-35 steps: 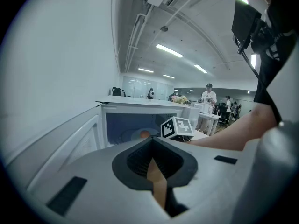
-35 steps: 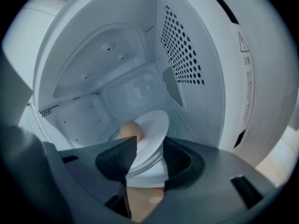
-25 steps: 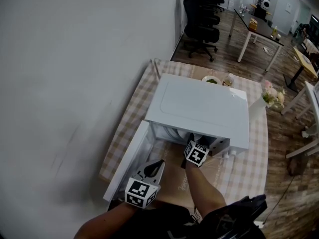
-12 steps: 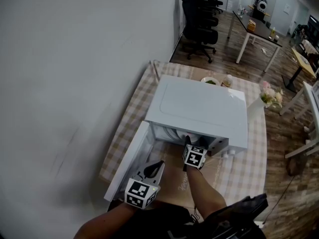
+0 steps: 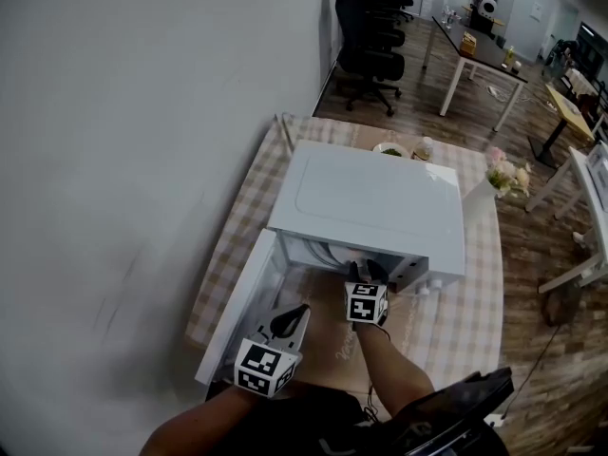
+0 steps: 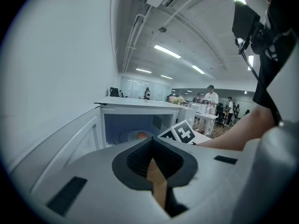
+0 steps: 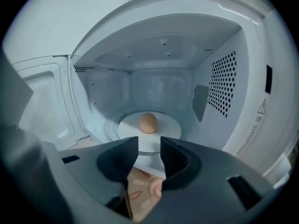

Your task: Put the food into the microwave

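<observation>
Already the food [image 7: 148, 122] sits mid-frame on the plate [image 7: 172, 126] inside the microwave [image 5: 370, 198], straight ahead of the right tongs [image 7: 149, 144], the nearer pair, whose jaws have just been closing yet stand apart, empty. The left tongs [image 5: 300, 312], lower left, are shut on nothing.

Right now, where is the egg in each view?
Head view: not visible; the top of the microwave hides it.
Left gripper view: the egg, small, just left of centre, inside the microwave.
Right gripper view: centre, on the round plate.
Shared landmark: the open microwave door.
</observation>
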Demonstrator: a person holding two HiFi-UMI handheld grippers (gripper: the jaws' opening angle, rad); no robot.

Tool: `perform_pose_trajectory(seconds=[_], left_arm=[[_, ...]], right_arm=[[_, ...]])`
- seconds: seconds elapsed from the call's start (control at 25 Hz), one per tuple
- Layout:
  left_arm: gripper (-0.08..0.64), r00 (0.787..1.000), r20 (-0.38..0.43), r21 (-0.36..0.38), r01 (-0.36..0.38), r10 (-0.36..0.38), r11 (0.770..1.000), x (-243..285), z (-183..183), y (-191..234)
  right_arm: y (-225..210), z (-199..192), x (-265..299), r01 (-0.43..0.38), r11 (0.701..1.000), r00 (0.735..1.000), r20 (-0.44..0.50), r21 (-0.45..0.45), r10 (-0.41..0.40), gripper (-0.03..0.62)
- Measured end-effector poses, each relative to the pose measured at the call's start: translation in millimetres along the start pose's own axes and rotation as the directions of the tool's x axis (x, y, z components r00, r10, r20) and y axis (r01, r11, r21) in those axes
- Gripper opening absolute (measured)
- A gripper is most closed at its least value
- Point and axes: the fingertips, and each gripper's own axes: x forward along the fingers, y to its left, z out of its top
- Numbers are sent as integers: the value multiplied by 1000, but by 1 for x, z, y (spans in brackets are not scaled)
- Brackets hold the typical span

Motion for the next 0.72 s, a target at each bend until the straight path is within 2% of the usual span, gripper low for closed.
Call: perform_pose_trajectory(seconds=[0.32, 0.52, 0.72], left_arm=[[8, 1000, 5, -2, 4, -4, 1000, 3, 0, -1], [8, 1000, 5, -4, -4, 4, 1000, 3, -3, 1], [8, 1000, 0, -10, -16, 16, 1000, 0, -4, 2]], right_arm=[[2, -12, -3, -9, 1000, 1000, -20, 9, 9, 54], [-2, -11, 3, -9, 1000, 1000, -25, 27, 10, 43], [-6, -6, 12, 0, 1000, 999, -46, -8, 0, 41]])
